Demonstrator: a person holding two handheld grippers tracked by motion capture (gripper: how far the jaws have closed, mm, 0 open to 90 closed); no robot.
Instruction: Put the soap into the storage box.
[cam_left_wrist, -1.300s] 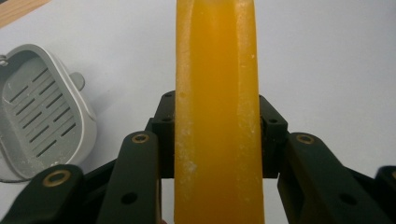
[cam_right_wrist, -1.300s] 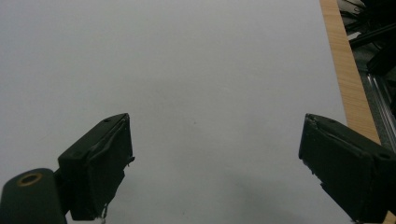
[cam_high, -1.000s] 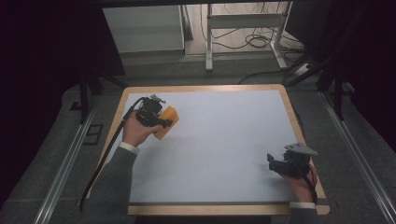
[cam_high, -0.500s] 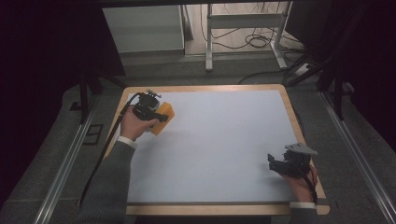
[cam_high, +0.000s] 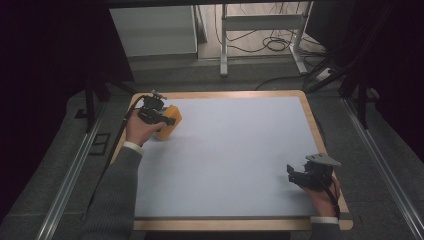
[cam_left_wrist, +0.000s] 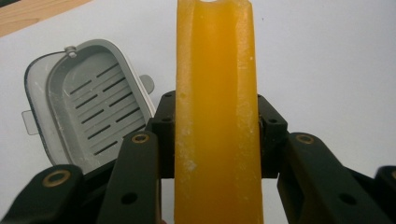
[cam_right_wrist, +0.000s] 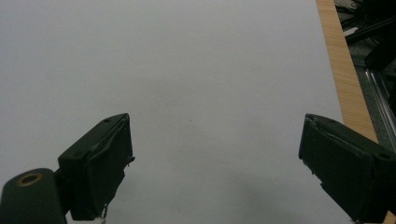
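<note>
Just beside the grey slotted tray (cam_left_wrist: 88, 112), the left gripper (cam_left_wrist: 215, 140) is clamped on the orange bar (cam_left_wrist: 215, 116) — apparently carrying it. Next, likely lowering it onto that tray. Well away, the right gripper (cam_right_wrist: 215, 163) gapes wide, empty.

The left gripper (cam_high: 161, 117) is clamped on a yellow-orange waxy bar (cam_left_wrist: 215, 116) standing upright between its jaws, rising beyond their tips. The right gripper (cam_right_wrist: 215, 172) has its jaws spread wide, nothing between them.
</note>
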